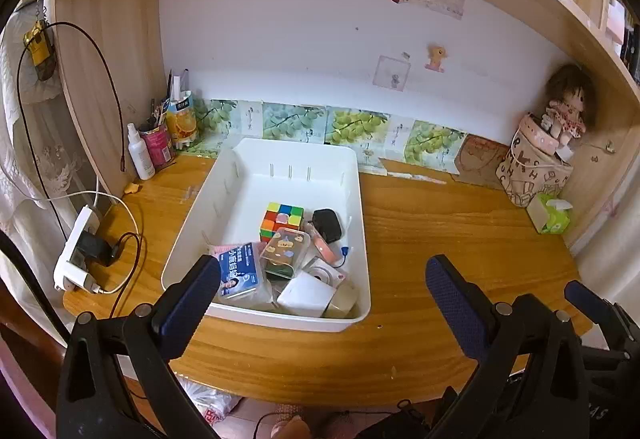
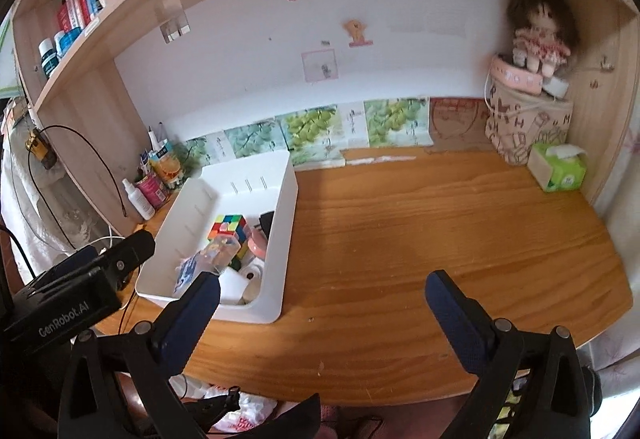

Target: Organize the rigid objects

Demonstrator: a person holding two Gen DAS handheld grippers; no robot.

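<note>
— Reporting on handling first: what sits in the white tray (image 1: 362, 207)?

— Small hard goods, heaped at the tray's near end on the bench (image 1: 460, 239). A puzzle cube (image 1: 282, 219), stiff and light by the look of it, best taken across two flat faces. A clear lidded box (image 1: 284, 249), likely slippery and prone to cracking; take it by its long sides. A black adapter (image 1: 328, 225), dense and sturdy. A white cube-shaped block (image 1: 306, 295), smooth, so squeeze it squarely

— Jaws?

— Left gripper (image 1: 320, 291): jaws apart, empty, hovering before the heap. Right gripper (image 2: 322, 309): jaws wide apart, empty, over bare bench beside the tray

— Legible writing?

— "GenRobot.AI" on the left gripper's housing, seen from the right wrist. The blue packet (image 1: 238, 271) carries Chinese print, too small to read with confidence
</note>
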